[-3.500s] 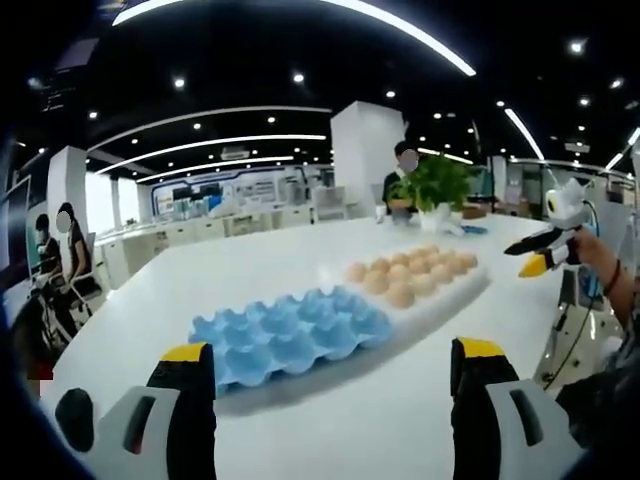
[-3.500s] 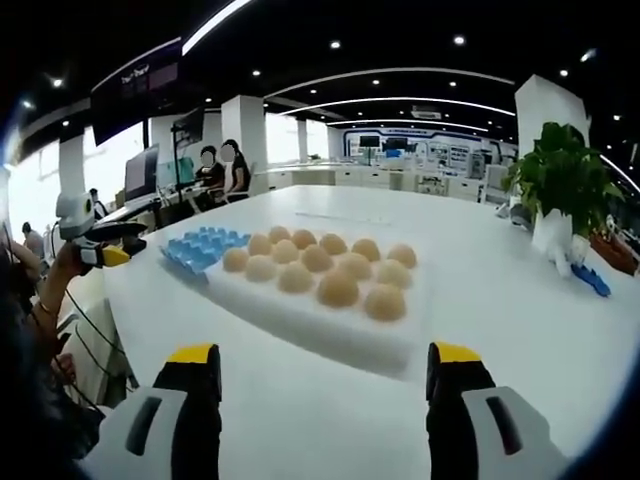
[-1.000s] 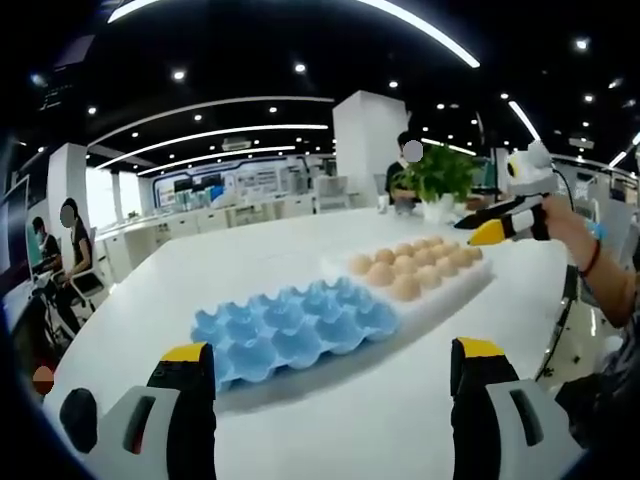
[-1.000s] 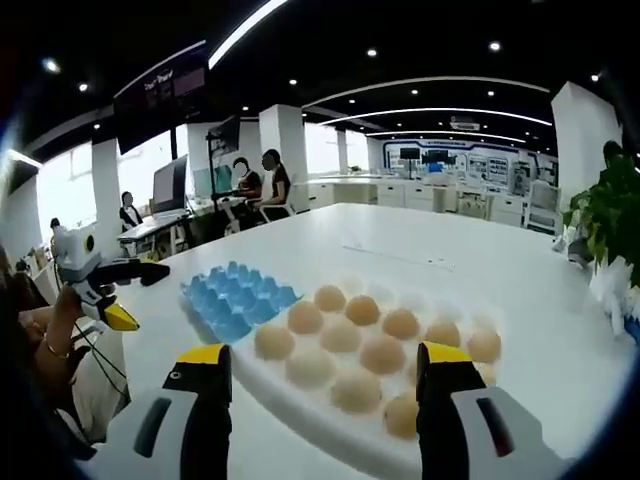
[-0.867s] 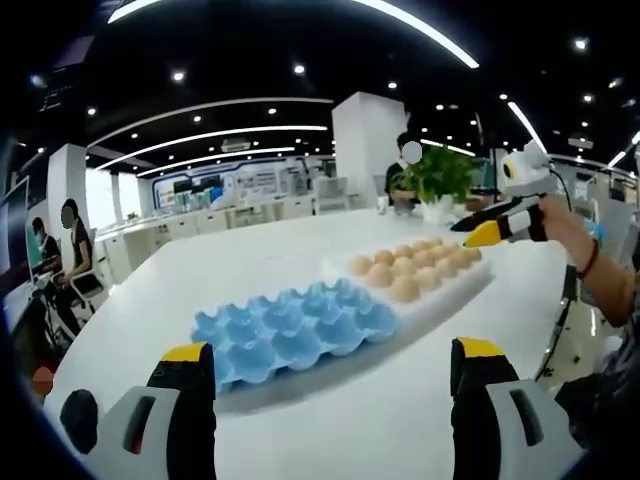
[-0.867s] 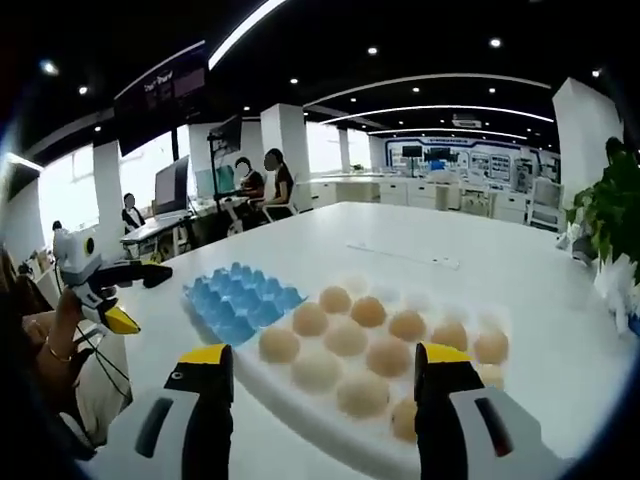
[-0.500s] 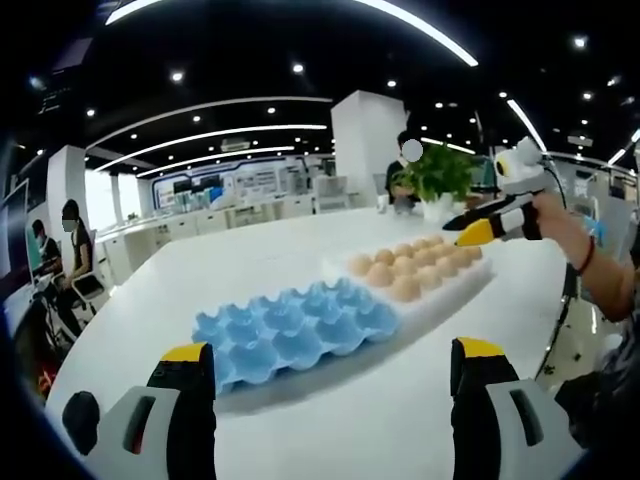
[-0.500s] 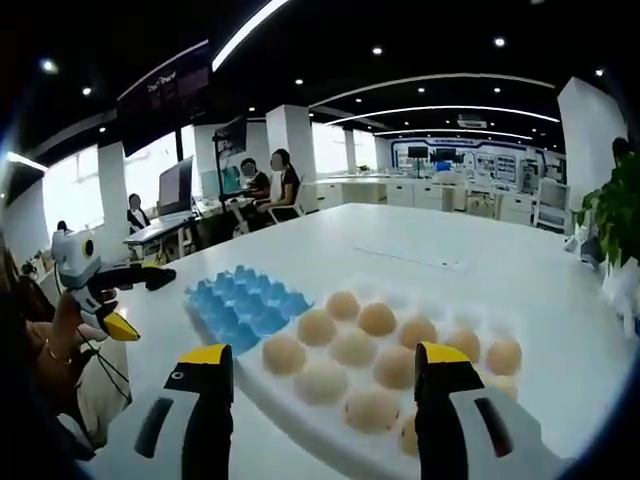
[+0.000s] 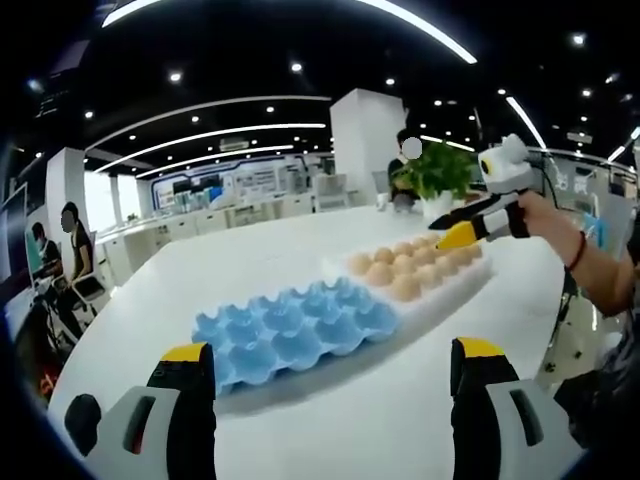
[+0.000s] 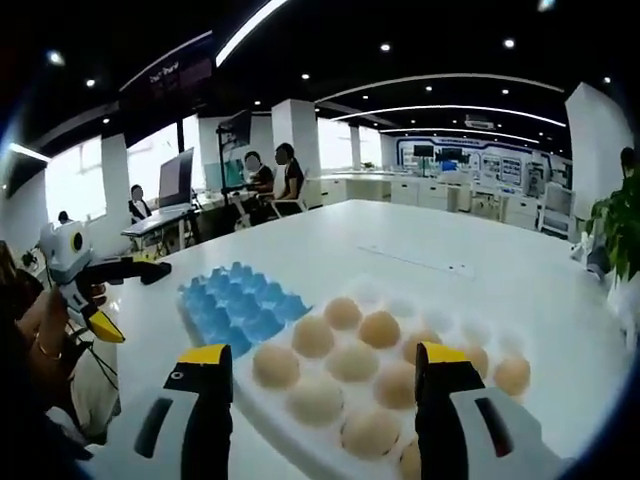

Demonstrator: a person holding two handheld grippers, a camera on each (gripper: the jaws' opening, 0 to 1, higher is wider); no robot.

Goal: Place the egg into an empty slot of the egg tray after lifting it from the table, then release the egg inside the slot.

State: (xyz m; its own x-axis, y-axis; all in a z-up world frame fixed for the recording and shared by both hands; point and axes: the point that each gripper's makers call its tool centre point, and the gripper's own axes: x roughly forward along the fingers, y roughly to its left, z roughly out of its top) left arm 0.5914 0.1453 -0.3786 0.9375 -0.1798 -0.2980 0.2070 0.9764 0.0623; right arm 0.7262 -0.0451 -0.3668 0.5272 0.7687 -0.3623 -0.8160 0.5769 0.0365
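Left gripper view: the left gripper (image 9: 335,410) rises at the bottom edge, jaws spread wide, empty. Centre frame, a blue egg tray (image 9: 290,335) lies on the white table (image 9: 230,270), every slot bare, touching a white tray (image 9: 440,295) of eggs (image 9: 405,287) to its right. Upper right, the right gripper (image 9: 480,215), held by a hand (image 9: 545,225), hovers above the eggs; a potted plant (image 9: 435,175) stands behind. Seated people at far left are blurred.

Right gripper view: the right gripper (image 10: 320,420) stands open, empty, eggs (image 10: 275,365) between and beyond its jaws, some hidden behind them. The blue egg tray (image 10: 235,305) lies centre left; the left gripper (image 10: 95,290) is at the left edge.
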